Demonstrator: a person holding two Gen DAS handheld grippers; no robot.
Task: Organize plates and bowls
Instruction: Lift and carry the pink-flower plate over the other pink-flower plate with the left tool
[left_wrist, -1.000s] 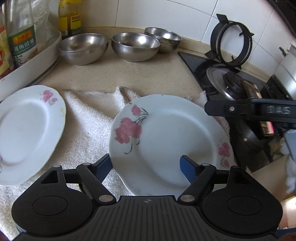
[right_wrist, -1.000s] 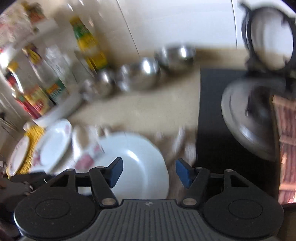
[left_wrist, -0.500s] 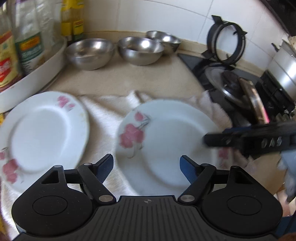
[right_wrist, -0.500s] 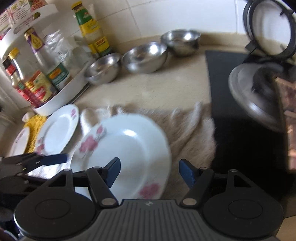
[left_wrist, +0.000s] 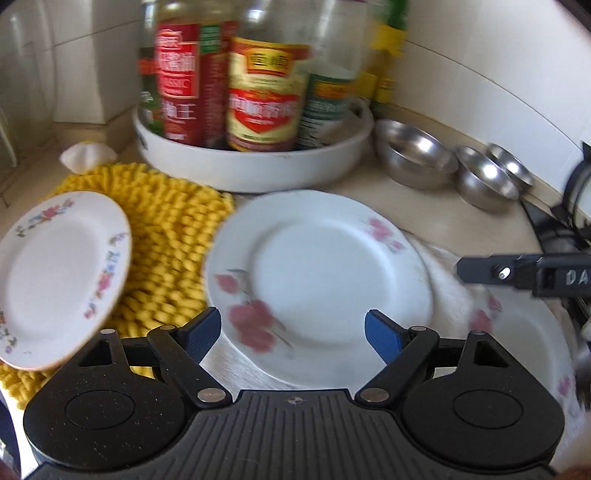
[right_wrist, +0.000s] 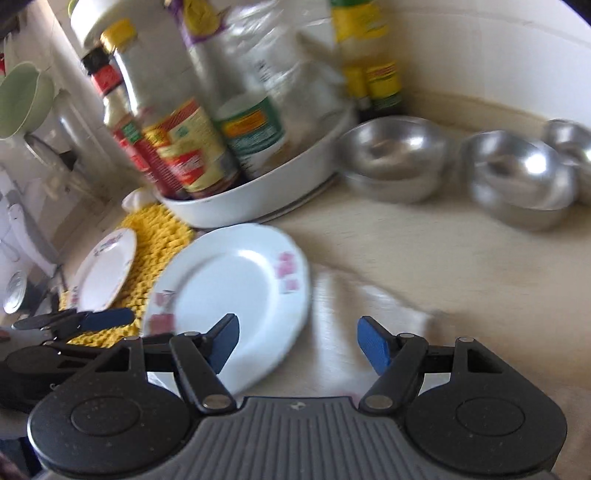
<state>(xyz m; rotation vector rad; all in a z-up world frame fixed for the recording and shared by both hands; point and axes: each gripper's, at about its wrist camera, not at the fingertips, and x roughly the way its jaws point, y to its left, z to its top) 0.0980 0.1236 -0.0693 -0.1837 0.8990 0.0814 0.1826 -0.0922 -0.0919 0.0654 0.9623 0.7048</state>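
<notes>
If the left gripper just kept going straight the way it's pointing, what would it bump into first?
Most likely the white plate with pink flowers, which lies straight ahead of the open left gripper; nothing stands between them, though depth is hard to judge.

Ahead of me a beige countertop (left_wrist: 461, 221) runs to a white tiled wall (left_wrist: 480, 74) across the upper right of the frame. At upper center a white round tray (left_wrist: 258, 173) crowds with sauce bottles (left_wrist: 262, 92). Daylight glares off the tiles; a black stove edge (left_wrist: 546, 229) sits far right.
</notes>
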